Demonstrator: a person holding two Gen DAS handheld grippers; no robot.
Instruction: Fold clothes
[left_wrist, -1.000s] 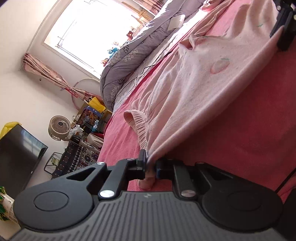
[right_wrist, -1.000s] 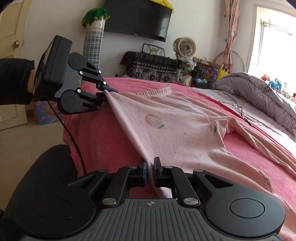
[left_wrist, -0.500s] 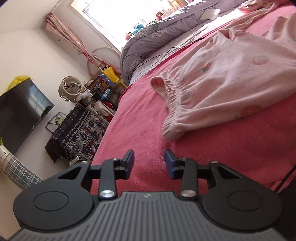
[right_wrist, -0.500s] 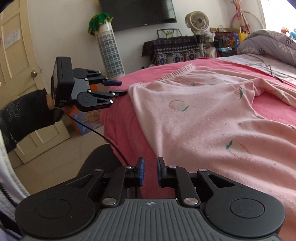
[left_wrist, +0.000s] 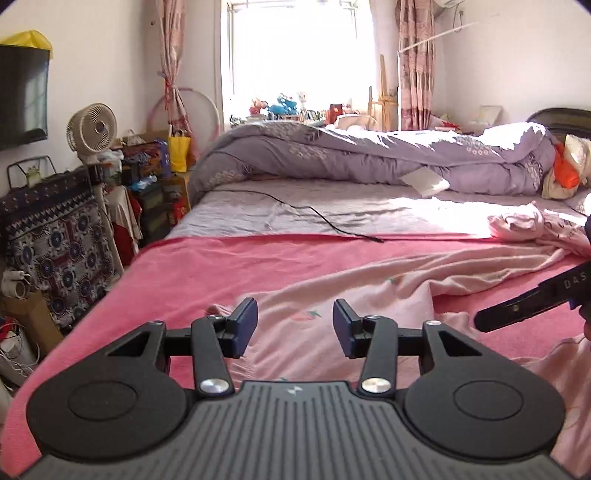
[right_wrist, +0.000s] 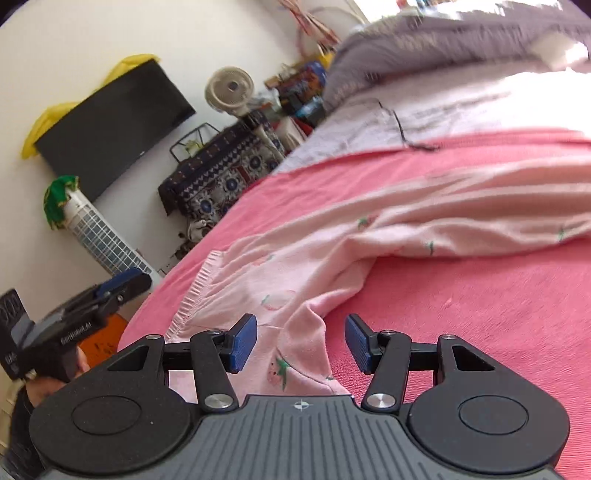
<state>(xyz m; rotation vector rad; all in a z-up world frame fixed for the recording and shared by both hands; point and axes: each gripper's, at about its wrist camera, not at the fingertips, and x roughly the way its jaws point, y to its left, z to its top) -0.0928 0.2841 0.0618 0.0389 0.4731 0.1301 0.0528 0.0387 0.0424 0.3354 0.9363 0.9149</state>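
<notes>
Pink garment (right_wrist: 332, 258) beneath parted fingers (right_wrist: 242, 343)

My right gripper (right_wrist: 300, 344), jaws just opened with nothing gripped, hangs over the pale pink garment (right_wrist: 332, 258) lying on the pink blanket (right_wrist: 480, 302).

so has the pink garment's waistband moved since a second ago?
Yes. The pink garment was held up by both grippers; now its waistband lies flat on the red blanket, with the right gripper just opened.

The pink garment (left_wrist: 369, 291) runs off the right edge in the left wrist view. Right wrist view: the purple quilt (right_wrist: 424, 40) is motion-blurred; the gripper body hides the garment's near corner.
</notes>
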